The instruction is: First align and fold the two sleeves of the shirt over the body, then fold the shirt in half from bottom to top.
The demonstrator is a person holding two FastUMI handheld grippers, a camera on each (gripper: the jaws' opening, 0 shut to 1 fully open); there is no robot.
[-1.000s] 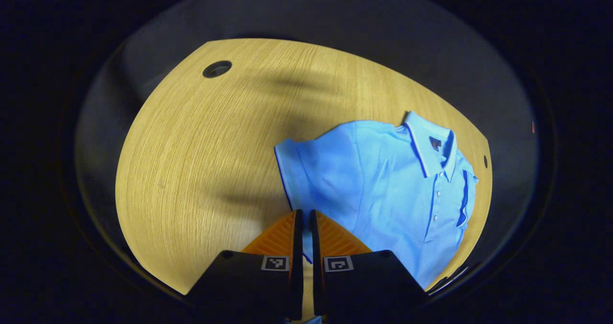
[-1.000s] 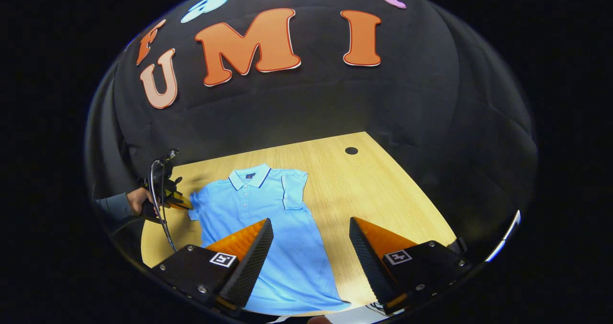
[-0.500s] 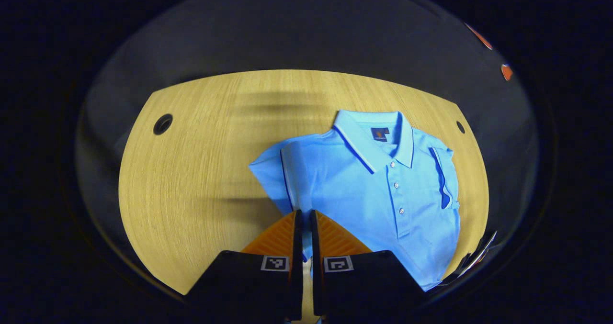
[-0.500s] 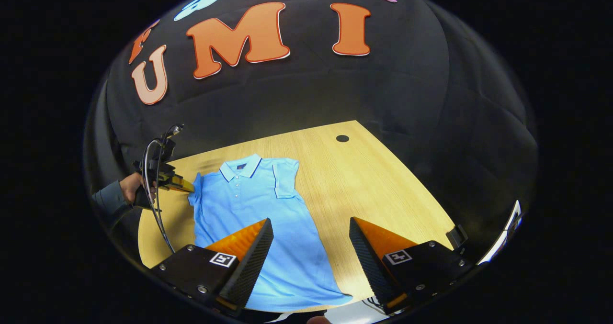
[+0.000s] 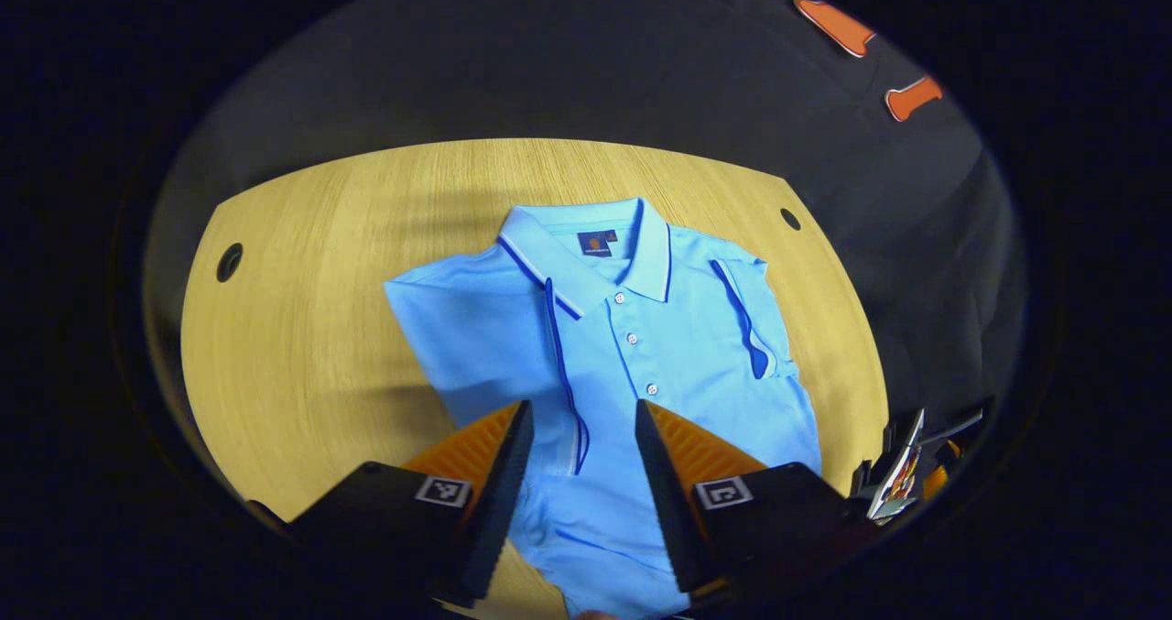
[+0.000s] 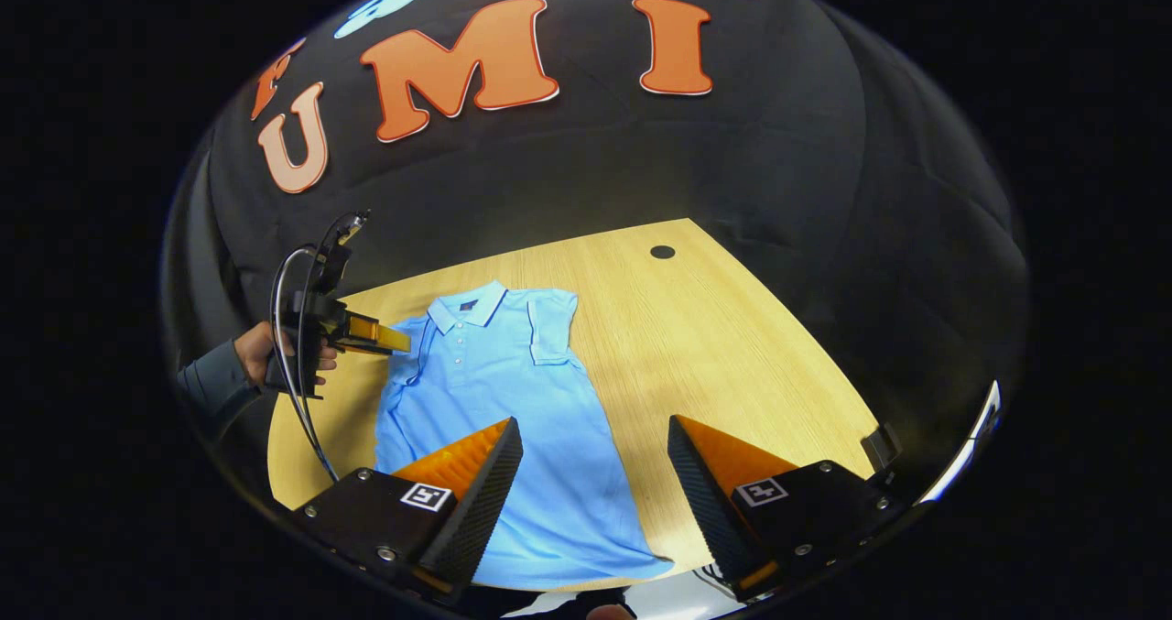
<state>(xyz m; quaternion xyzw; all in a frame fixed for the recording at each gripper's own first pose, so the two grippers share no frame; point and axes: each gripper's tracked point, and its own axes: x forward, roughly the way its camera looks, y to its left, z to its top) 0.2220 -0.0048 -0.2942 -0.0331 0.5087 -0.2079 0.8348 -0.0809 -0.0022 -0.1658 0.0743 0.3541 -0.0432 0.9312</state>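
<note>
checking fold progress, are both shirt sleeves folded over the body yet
Both folded: the shirt shows each sleeve lying over its front, trim edges running down the chest. Bottom half not yet folded up.

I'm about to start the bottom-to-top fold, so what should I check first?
1. Shirt flat on the table: ok.
2. Left sleeve folded over the body: ok.
3. Right sleeve folded over the body: ok.
4. Left gripper open, off the cloth: ok.
5. Right gripper open above the lower shirt: ok.
6. Bottom hem lying straight: cannot tell.
</note>
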